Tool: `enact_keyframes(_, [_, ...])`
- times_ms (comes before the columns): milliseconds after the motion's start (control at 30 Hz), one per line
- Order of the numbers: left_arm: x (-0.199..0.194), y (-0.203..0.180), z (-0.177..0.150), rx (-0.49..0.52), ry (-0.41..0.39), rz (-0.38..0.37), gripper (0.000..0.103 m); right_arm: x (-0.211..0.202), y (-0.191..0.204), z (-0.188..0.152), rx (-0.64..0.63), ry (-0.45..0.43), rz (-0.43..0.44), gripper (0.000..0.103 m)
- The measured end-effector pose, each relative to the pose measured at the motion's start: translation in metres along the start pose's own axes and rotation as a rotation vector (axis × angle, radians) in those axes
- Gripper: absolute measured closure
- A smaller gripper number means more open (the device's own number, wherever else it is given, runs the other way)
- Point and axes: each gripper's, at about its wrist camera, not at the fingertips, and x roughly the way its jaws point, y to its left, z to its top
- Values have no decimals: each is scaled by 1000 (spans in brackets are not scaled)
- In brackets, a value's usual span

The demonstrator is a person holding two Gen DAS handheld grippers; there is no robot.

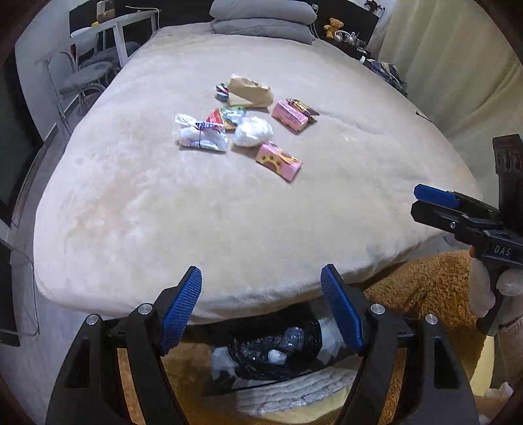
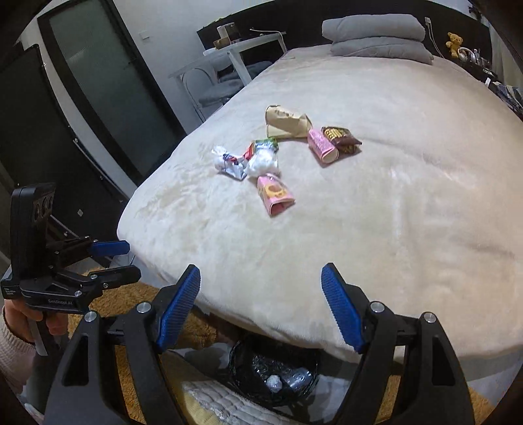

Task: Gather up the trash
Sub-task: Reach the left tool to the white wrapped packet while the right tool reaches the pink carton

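Several pieces of trash lie in a cluster on the beige bed (image 1: 163, 212): a near pink box (image 1: 278, 161) (image 2: 274, 194), a white crumpled wad (image 1: 253, 131) (image 2: 263, 160), a white printed wrapper (image 1: 201, 134) (image 2: 228, 161), a brown paper bag (image 1: 250, 91) (image 2: 286, 126), a second pink box (image 1: 289, 116) (image 2: 322, 145) and a brown snack packet (image 1: 302, 106) (image 2: 341, 137). A black-lined bin (image 1: 248, 353) (image 2: 235, 359) stands on the floor under the bed's near edge, with a few scraps inside. My left gripper (image 1: 261, 271) (image 2: 132, 260) and right gripper (image 2: 261, 269) (image 1: 415, 200) hover side by side above the bin, both open, nothing between their fingers.
Grey pillows (image 1: 261, 19) are stacked at the bed's head. A white table (image 1: 114, 32) and a chair (image 1: 81, 75) stand left of the bed, and a dark door (image 2: 98, 98) lies beyond. An orange shaggy rug (image 1: 425, 287) covers the floor around the bin. A teddy bear (image 1: 333, 26) sits on the far shelf.
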Motion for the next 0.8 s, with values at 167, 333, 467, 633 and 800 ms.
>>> enact_keyframes(167, [12,23,31,0,-38,8,29,6,-21,31,-10,-72,-30,25])
enact_keyframes(333, [35,45,65,-26,-58,11,18,26,-44,57,6,-119,-18,24])
enact_keyframes(467, [51,56,87,-30,-69,15,18,51,-57,77,-10,-120,-9,24])
enact_keyframes(633, [83,58,110,8,-57,41,17,85,-62,92,-62,-59,4,24])
enact_keyframes(800, [109,63,125,55,-49,81,17,108,-58,101,-129,-27,5,24])
